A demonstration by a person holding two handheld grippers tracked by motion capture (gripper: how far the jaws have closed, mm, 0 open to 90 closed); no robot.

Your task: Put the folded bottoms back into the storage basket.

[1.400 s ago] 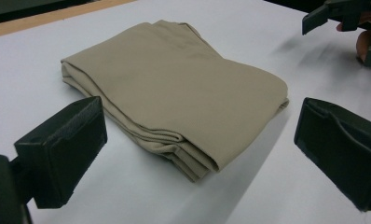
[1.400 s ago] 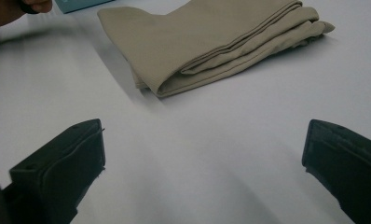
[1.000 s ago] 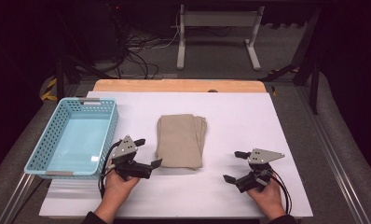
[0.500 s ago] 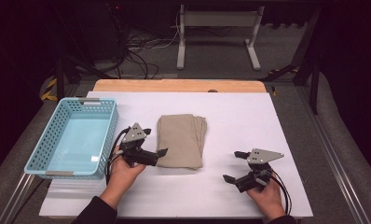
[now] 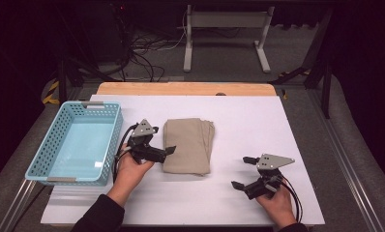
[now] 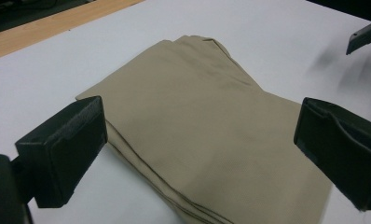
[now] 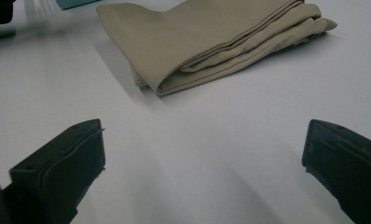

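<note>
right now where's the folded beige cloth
In the high view the folded beige cloth lies flat on the white table cover, near its middle, right of the blue basket, with the open left gripper at its left edge.

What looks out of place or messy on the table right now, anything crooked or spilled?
Nothing stands out. The folded beige cloth lies flat on the white table cover, its layers only slightly uneven at the far edge. The blue basket sits upright at the left. The left gripper is open at the cloth's edge; the right gripper is open too.
</note>
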